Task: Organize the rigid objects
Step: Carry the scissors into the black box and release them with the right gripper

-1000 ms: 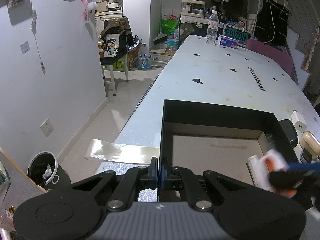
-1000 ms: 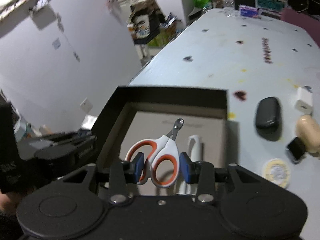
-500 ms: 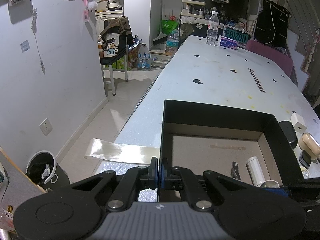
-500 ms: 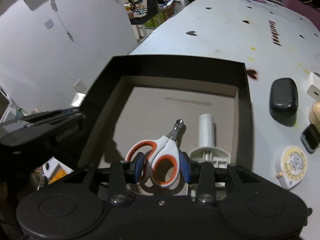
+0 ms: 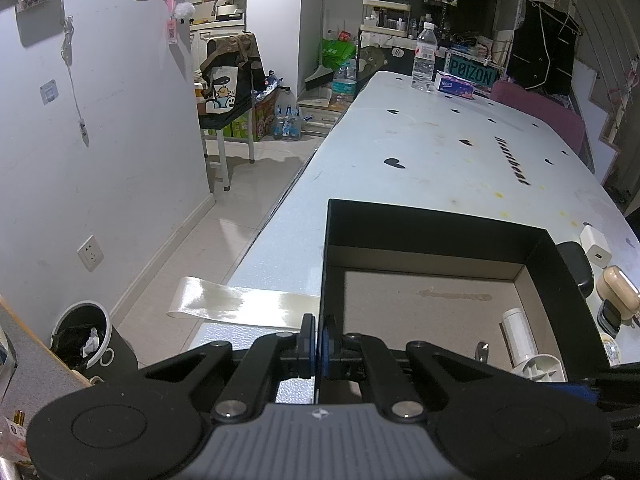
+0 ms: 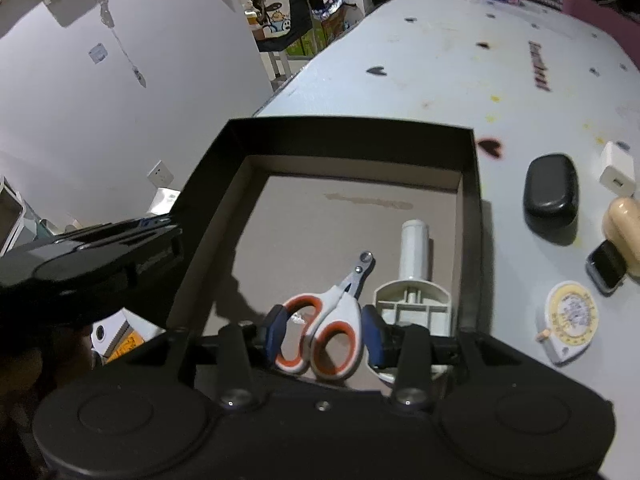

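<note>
A black open box (image 6: 352,128) with a brown floor stands at the table's near left corner. My left gripper (image 5: 319,346) is shut on the box's left wall and holds it. My right gripper (image 6: 322,334) hangs low inside the box with the orange-and-white scissors (image 6: 328,320) between its blue pads. Its jaws are opening, and the pads still touch the handles. The scissors' metal tip (image 5: 482,350) rests near the box floor. A white plastic roller with a flat base (image 6: 414,256) lies just to the right of them in the box.
Right of the box on the table lie a black oval case (image 6: 552,196), a white charger (image 6: 616,168), a beige object (image 6: 624,224), a small dark device (image 6: 606,268) and a round yellow tape measure (image 6: 572,316). A water bottle (image 5: 424,60) stands at the far end. The table edge and a bin (image 5: 82,336) are to the left.
My right gripper has come down into the box with the scissors, to beside the white roller. The left gripper and the box have stayed still.
</note>
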A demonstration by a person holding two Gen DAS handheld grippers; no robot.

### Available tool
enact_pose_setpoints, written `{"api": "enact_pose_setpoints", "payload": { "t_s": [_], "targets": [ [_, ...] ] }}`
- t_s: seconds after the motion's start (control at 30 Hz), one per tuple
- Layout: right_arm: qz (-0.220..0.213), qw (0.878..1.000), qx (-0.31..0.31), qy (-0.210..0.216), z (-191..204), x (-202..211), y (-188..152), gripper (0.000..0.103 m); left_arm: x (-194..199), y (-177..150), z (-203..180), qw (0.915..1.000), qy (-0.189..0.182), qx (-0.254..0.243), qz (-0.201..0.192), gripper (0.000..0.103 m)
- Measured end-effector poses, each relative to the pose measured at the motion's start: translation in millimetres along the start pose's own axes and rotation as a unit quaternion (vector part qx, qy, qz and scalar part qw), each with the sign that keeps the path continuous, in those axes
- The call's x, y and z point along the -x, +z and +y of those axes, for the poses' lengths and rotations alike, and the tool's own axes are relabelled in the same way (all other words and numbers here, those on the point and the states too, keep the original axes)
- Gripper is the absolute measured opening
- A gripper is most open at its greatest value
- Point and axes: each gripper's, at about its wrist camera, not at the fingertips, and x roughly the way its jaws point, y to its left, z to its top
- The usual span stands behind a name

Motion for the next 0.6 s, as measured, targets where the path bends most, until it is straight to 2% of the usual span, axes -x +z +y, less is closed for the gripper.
{"api": "enact_pose_setpoints", "payload": {
  "t_s": [0.37, 0.6],
  "targets": [
    [-0.031, 0.999, -0.010, 0.022, -8, 37, -3, 0.044, 0, 0, -1, 1.0000, 0.000, 0.000, 0.000, 0.004],
    [-0.039, 0.999, -0.016, 0.004, -19, 52, -7, 0.059, 0, 0, 0, 1.0000, 0.000, 0.000, 0.000, 0.003]
  ]
}}
